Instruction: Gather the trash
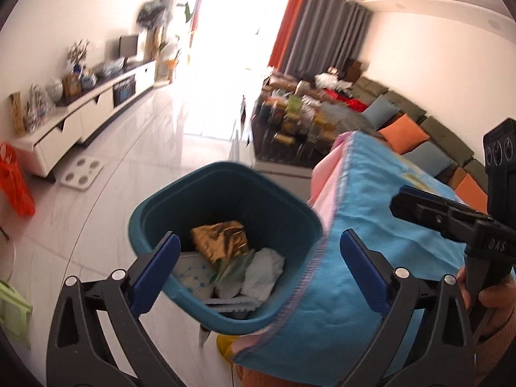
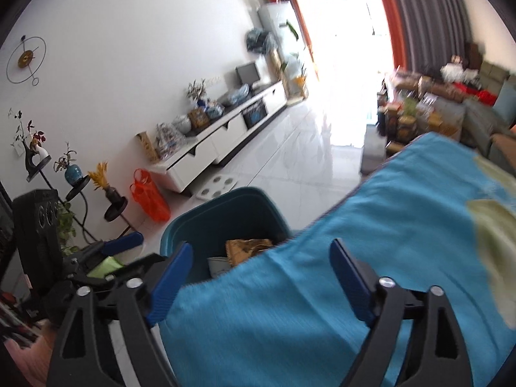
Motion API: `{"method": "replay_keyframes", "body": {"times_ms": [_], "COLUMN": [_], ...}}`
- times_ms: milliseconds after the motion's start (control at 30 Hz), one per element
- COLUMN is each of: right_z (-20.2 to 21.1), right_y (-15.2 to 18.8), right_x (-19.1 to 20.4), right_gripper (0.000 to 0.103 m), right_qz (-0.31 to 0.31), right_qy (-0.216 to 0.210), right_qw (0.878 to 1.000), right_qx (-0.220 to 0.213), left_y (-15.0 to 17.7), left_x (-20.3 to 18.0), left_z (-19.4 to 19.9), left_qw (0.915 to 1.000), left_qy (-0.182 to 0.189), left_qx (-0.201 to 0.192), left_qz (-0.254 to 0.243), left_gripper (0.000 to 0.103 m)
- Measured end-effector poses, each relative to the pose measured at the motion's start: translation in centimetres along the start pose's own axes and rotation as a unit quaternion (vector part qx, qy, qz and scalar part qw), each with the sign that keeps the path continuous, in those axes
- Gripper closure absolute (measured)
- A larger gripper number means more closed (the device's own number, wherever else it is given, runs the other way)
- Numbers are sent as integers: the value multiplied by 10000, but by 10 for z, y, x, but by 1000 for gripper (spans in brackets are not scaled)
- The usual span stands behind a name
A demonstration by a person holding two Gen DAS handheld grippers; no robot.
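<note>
A teal trash bin (image 1: 225, 193) stands on the floor beside a table draped in a blue cloth (image 1: 371, 225). Inside lie a gold crumpled wrapper (image 1: 222, 238), white crumpled paper (image 1: 262, 272) and other scraps. My left gripper (image 1: 258, 258) hangs open above the bin's near rim, nothing between its blue fingers (image 1: 158, 267). In the right wrist view the bin (image 2: 219, 213) shows partly behind the blue cloth (image 2: 354, 242), the gold wrapper (image 2: 248, 248) peeking out. My right gripper (image 2: 261, 274) is open over the cloth's edge, empty. The right gripper also appears at the far right of the left view.
A white TV cabinet (image 1: 96, 106) runs along the left wall, with an orange plastic bag (image 1: 14, 183) and a white scale (image 1: 82, 174) on the floor near it. A cluttered coffee table (image 1: 296, 122) and a sofa with cushions (image 1: 403, 132) lie beyond. Plant stands (image 2: 74, 177) stand at left.
</note>
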State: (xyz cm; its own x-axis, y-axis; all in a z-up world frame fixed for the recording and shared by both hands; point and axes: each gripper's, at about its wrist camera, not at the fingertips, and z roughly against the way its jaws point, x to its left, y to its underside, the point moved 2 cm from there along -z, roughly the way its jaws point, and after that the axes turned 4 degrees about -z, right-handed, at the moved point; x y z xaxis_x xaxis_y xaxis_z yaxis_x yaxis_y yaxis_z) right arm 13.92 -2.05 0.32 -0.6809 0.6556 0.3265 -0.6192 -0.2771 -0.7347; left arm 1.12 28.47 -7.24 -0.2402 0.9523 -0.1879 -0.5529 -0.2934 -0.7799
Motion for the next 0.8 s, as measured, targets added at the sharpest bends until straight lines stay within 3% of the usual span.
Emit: {"method": "replay_keyframes", "body": {"times_ms": [67, 333, 500, 800], "right_z": [16, 81, 122, 175], "right_y": [6, 37, 56, 81], "right_x": [-6, -39, -55, -81], "right_gripper": [7, 7, 7, 7], "right_qz": [32, -17, -53, -320], "right_qy": [146, 909, 1506, 2195], "right_qw": [9997, 9921, 9796, 9570], "right_qx": [-194, -867, -1326, -1870], "left_y": [0, 3, 3, 6], "left_x": [-11, -63, -103, -166], "left_z": [10, 34, 43, 52], "left_qw": [9998, 9972, 9931, 9836], "left_qy": [-28, 214, 262, 455], "left_qx": [-178, -627, -908, -1251], "left_qz": [-104, -340, -694, -1216], "left_gripper": [6, 6, 6, 6]}}
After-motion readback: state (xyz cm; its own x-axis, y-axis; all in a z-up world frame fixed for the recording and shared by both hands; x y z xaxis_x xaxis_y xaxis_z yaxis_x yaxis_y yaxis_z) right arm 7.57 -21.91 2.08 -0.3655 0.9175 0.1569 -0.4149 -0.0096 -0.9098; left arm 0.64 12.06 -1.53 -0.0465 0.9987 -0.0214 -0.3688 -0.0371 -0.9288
